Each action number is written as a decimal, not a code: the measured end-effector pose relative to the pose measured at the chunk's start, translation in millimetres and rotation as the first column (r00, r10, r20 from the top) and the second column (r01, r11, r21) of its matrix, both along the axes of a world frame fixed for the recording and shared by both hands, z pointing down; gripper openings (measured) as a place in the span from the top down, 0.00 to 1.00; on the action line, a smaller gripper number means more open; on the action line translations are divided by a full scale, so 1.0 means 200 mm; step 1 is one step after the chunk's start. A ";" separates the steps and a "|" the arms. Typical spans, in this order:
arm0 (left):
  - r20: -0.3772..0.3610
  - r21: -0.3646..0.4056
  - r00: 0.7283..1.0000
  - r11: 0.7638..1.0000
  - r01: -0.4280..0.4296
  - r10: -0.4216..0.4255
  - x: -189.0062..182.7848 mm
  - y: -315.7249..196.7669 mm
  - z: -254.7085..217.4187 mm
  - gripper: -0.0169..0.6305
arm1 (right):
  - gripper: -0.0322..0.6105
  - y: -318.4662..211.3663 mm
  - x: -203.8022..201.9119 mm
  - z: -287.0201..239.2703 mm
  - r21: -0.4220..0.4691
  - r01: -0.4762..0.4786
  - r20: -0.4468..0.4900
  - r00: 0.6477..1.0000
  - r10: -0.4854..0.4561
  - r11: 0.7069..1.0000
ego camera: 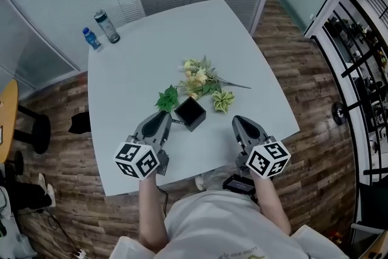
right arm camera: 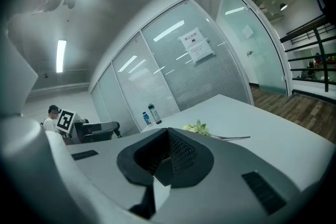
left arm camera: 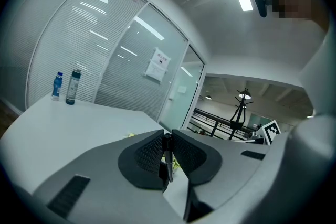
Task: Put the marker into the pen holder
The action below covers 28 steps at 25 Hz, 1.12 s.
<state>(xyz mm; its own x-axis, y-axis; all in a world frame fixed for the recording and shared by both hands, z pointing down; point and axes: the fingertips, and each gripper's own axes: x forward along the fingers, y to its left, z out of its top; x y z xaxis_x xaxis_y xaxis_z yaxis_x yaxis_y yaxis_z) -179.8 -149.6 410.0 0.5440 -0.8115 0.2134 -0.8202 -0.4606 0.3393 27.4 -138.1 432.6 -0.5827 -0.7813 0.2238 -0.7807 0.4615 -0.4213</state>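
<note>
A slim dark marker (left arm camera: pixel 167 160) stands upright between the pads of my left gripper (left arm camera: pixel 167 138), which is shut on it. In the head view the left gripper (ego camera: pixel 166 114) hovers just left of the black square pen holder (ego camera: pixel 190 113), which is open at the top and stands near the table's front middle. My right gripper (ego camera: pixel 238 121) hangs to the right of the holder, its jaws together with nothing between them (right arm camera: pixel 169 131). The holder itself is hidden behind the jaws in the left gripper view.
A bunch of artificial flowers and green leaves (ego camera: pixel 201 83) lies right behind the holder on the white table (ego camera: pixel 133 70). Two bottles (ego camera: pixel 107 26) stand at the far left corner. Glass partitions with blinds (left arm camera: pixel 68 44) ring the table; a wood floor lies around it.
</note>
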 end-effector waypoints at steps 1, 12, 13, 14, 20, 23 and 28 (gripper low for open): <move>0.001 -0.003 1.000 1.000 0.000 0.000 0.00 -0.01 0.01 0.90 | 0.92 -0.01 0.00 0.01 -0.004 0.001 0.000 1.000 -0.001 1.000; 0.024 -0.051 1.000 0.999 -0.007 0.009 0.03 -0.14 0.12 0.90 | 0.93 -0.12 0.05 0.10 -0.047 -0.007 -0.008 1.000 0.007 0.999; 0.027 -0.059 1.000 0.998 -0.007 0.009 0.03 -0.15 0.14 0.90 | 0.93 -0.13 0.05 0.11 -0.052 -0.006 -0.009 1.000 0.006 0.999; 0.029 -0.068 1.000 0.998 -0.007 0.009 0.03 -0.17 0.16 0.90 | 0.92 -0.14 0.05 0.12 -0.057 -0.005 -0.010 1.000 0.005 0.998; 0.048 -0.112 0.999 0.994 -0.015 0.021 0.05 -0.22 0.27 0.90 | 0.93 -0.21 0.07 0.19 -0.087 -0.008 -0.017 1.000 0.006 0.996; 0.055 -0.131 0.998 0.991 -0.016 0.023 0.06 -0.24 0.32 0.90 | 0.93 -0.23 0.07 0.22 -0.102 -0.004 -0.019 1.000 0.002 0.995; 0.072 -0.161 0.997 0.987 -0.011 0.023 0.06 -0.27 0.38 0.90 | 0.93 -0.26 0.05 0.29 -0.131 0.013 -0.025 1.000 -0.016 0.991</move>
